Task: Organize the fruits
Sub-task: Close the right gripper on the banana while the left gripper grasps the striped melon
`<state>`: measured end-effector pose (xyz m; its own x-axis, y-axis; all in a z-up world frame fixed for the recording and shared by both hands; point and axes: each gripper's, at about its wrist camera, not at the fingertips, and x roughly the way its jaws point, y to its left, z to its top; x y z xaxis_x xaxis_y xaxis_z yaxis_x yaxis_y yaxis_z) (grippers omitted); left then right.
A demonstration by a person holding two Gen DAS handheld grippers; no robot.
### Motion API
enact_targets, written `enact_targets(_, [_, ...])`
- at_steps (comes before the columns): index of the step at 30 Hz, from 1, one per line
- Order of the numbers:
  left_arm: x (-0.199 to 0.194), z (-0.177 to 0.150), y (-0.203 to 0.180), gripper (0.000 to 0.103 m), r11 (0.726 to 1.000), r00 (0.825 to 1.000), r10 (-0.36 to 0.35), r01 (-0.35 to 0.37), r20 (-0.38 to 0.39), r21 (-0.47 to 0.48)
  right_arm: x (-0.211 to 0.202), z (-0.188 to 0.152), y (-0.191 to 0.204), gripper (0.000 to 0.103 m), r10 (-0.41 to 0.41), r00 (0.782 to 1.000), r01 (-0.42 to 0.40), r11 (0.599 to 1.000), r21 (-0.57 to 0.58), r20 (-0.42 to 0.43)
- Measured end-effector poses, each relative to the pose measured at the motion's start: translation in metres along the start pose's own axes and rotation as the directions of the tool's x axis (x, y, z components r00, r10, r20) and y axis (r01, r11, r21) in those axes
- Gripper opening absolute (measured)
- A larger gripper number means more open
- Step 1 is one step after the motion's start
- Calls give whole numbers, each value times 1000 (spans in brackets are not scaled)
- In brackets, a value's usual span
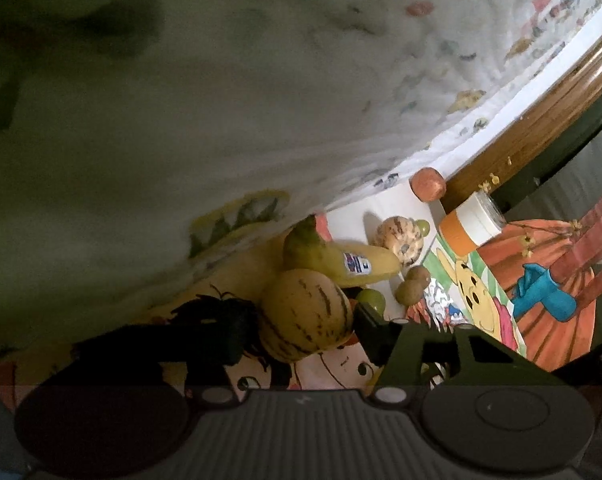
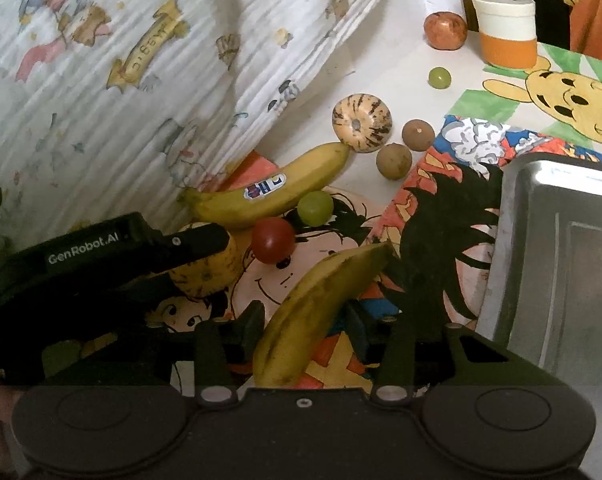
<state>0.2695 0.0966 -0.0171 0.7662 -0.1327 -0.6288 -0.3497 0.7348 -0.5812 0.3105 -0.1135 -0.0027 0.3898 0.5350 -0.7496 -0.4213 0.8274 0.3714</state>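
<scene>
A desk covered with cartoon drawings is seen from two hand-held grippers. The right gripper [image 2: 307, 330] is set around a spotted banana [image 2: 321, 312], its jaws partly closed at either side of the fruit; contact cannot be confirmed. The banana is pointed toward a metal tray [image 2: 561, 256] at the right, likely the collecting place. The left gripper [image 1: 301, 320] is held around a striped yellow melon [image 1: 305, 314], jaws partly closed and seemingly pressing it. Farther off, loose fruit is scattered: a stickered banana [image 2: 269, 192], a cherry tomato [image 2: 273, 240], a green grape [image 2: 316, 208], a second striped melon [image 2: 361, 122], two brown fruits [image 2: 405, 144] and an apple [image 2: 445, 30] beside a jar [image 2: 507, 28].
</scene>
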Motion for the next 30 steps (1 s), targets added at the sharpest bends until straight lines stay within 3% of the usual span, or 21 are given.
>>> enact_targets(9, [-12, -7, -2, 58, 999, 999, 4, -2, -38, 53, -15, -6, -12, 31, 41, 999, -41, 999, 29, -4])
enact_targets(20, [-41, -15, 1, 58, 975, 996, 77, -66, -43, 213, -20, -20, 5, 34, -42, 999, 41, 986, -162, -1])
enact_targets(30, [-36, -17, -4, 59, 962, 997, 80, -72, -18, 262, -8, -24, 9, 36, -86, 995, 96, 975, -199, 59])
